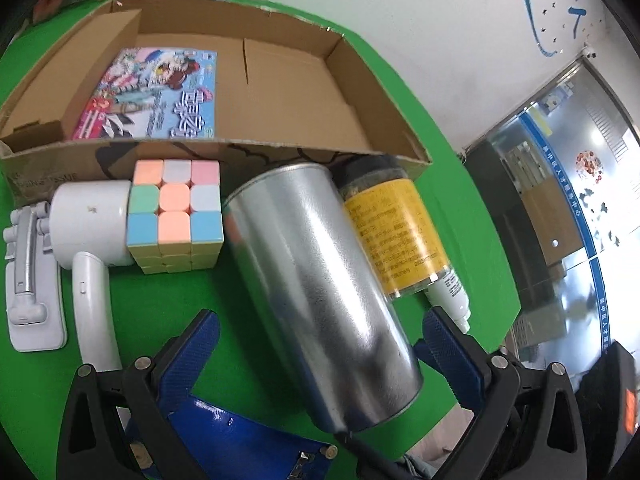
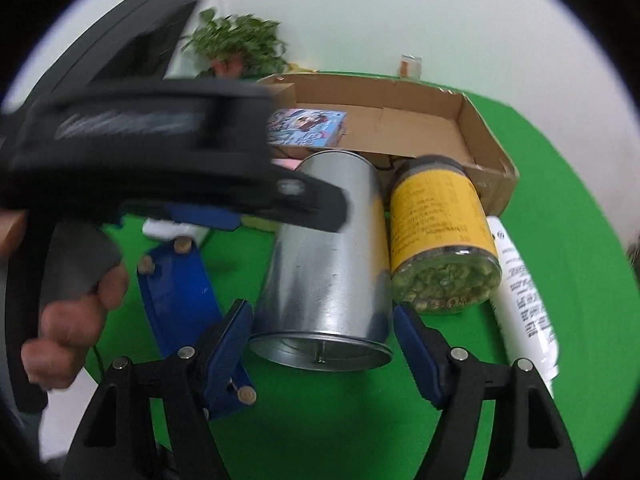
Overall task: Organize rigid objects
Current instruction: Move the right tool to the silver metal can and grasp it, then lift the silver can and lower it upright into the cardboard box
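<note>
Step in hand: going for the metal can (image 1: 320,288), lying on its side on the green counter (image 1: 180,292), just in front of the cardboard box (image 1: 360,92). Not yet gripped by either claw, as far as I can judge.

Left claw (image 1: 320,344): spread wide, one blue finger on each side of the can's near end. A gap shows on the left; on the right the finger looks close to the can wall, and contact there cannot be settled. Nothing is pinched.

Right claw (image 2: 322,344): also spread, lined up with the can's rimmed end, fingers apart from it on both sides. Holds nothing. The left claw's body crosses this view, blurred.

Neighbours: a jar with a yellow label (image 1: 396,232) lies against the can's right side, and a white bottle (image 1: 450,296) beside that. To the left sit a puzzle cube (image 1: 176,216), a white hair dryer (image 1: 90,232) and a grey phone stand (image 1: 28,272). The box already holds a comic book (image 1: 156,96); the rest of its floor shows bare cardboard.

Next move, as a guess: one claw must close across the can's width. The wall is smooth and round, so grip near the middle and squarely or it may roll or slip. Lift clear of the jar, carry over the box's front wall, set down on the bare floor beside the book.
</note>
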The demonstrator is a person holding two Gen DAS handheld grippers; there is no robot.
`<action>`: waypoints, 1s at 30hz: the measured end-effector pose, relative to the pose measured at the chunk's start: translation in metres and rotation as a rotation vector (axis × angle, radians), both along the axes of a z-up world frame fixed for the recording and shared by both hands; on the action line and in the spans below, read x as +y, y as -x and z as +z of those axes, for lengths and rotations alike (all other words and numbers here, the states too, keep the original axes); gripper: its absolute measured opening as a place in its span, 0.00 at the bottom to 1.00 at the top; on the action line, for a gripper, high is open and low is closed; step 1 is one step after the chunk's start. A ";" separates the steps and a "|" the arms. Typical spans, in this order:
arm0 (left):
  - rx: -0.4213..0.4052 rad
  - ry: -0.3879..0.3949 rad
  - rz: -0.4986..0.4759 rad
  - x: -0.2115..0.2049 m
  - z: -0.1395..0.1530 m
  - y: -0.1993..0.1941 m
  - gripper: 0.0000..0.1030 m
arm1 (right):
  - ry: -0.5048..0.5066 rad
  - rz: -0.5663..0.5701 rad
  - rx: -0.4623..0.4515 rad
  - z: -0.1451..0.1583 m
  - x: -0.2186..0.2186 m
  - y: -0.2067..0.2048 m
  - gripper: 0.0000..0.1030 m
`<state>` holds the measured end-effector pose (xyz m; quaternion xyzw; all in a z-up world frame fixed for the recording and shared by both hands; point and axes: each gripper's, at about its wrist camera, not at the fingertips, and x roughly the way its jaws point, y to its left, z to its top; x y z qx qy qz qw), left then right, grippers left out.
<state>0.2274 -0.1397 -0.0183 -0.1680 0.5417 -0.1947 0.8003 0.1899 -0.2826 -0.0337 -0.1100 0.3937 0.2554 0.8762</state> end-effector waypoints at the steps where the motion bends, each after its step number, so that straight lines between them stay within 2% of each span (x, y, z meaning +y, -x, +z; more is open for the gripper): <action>1: 0.025 -0.003 -0.001 0.000 -0.005 -0.004 0.95 | -0.029 0.033 0.008 0.003 -0.001 0.003 0.72; 4: 0.052 -0.010 -0.010 -0.001 -0.012 -0.009 0.93 | -0.191 0.044 0.113 0.010 -0.018 -0.005 0.72; 6: 0.057 -0.015 -0.012 0.000 -0.012 -0.012 0.93 | -0.302 0.001 0.218 0.008 -0.037 -0.020 0.72; 8: 0.067 -0.021 -0.025 -0.001 -0.014 -0.015 0.93 | -0.370 -0.055 0.314 0.000 -0.052 -0.036 0.72; 10: 0.080 -0.009 -0.028 0.001 -0.017 -0.019 0.93 | -0.384 -0.079 0.387 -0.010 -0.057 -0.048 0.72; 14: 0.108 0.016 -0.023 0.000 -0.025 -0.023 0.93 | -0.390 -0.057 0.464 -0.023 -0.048 -0.054 0.72; 19: 0.130 0.012 -0.026 -0.005 -0.035 -0.026 0.92 | -0.378 -0.057 0.478 -0.022 -0.031 -0.063 0.74; 21: 0.140 0.007 -0.040 -0.010 -0.038 -0.026 0.87 | -0.366 -0.049 0.476 -0.020 -0.025 -0.067 0.75; 24: 0.147 0.020 -0.021 -0.009 -0.042 -0.026 0.86 | -0.342 -0.039 0.473 -0.018 -0.022 -0.063 0.77; 30: 0.135 0.022 -0.020 -0.007 -0.040 -0.024 0.85 | -0.336 -0.042 0.496 -0.024 -0.017 -0.070 0.81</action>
